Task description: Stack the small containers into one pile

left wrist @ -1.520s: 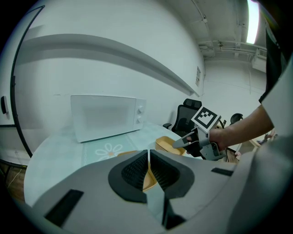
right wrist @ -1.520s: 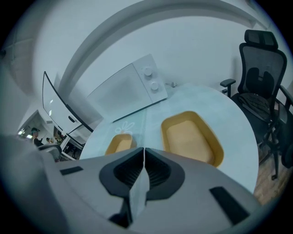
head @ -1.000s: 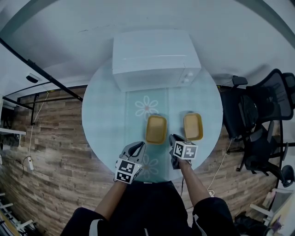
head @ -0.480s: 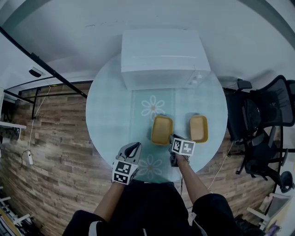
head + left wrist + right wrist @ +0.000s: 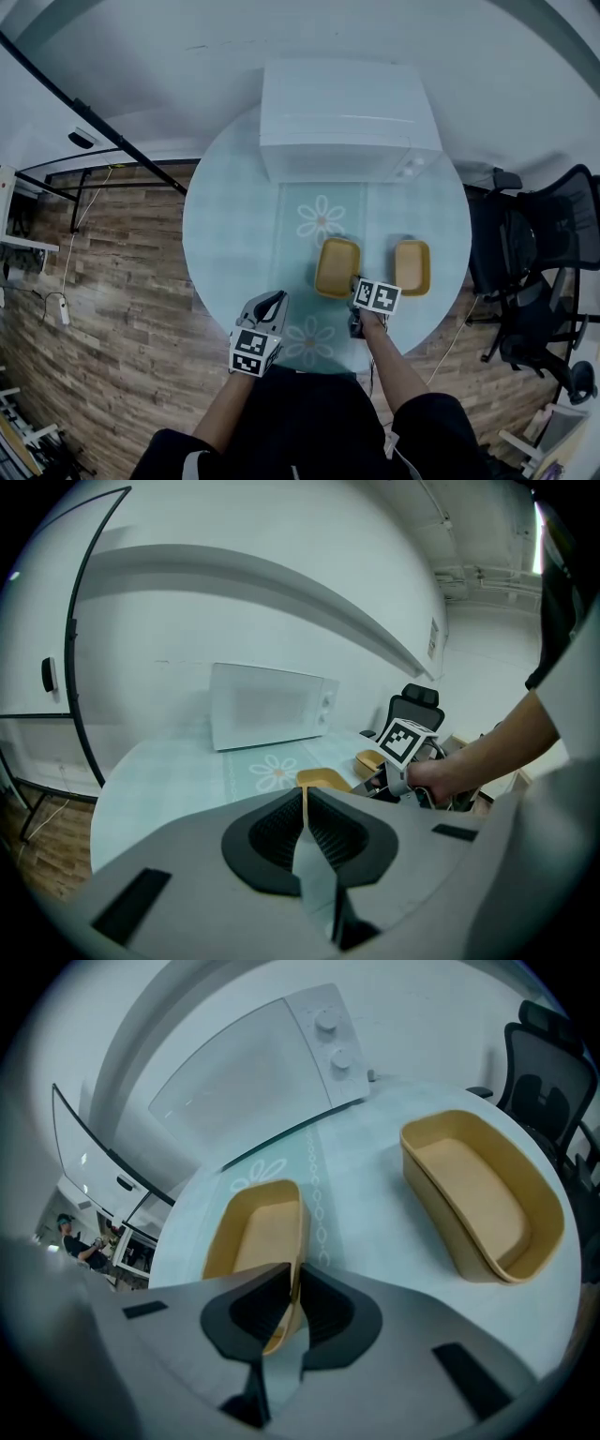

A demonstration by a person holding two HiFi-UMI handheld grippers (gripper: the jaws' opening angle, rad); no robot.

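Observation:
Two small yellow containers stand side by side on the round glass table (image 5: 234,234). My right gripper (image 5: 355,286) is shut on the near right wall of the left container (image 5: 336,266); in the right gripper view the rim of that container (image 5: 258,1232) sits pinched at the gripper (image 5: 291,1283). The right container (image 5: 412,266) stands apart and empty, seen larger as a container (image 5: 478,1190) at the right. My left gripper (image 5: 276,300) hovers over the table's front edge, shut on nothing, its jaws (image 5: 305,797) touching each other.
A white microwave (image 5: 347,117) fills the back of the table. Black office chairs (image 5: 534,253) crowd the right side. Wooden floor lies to the left, with a black rail frame (image 5: 84,178) by the wall.
The head view has drifted, so everything sits further right in the picture. Both containers keep their spacing. The right gripper stays at the left container's near corner, and the left gripper has barely moved.

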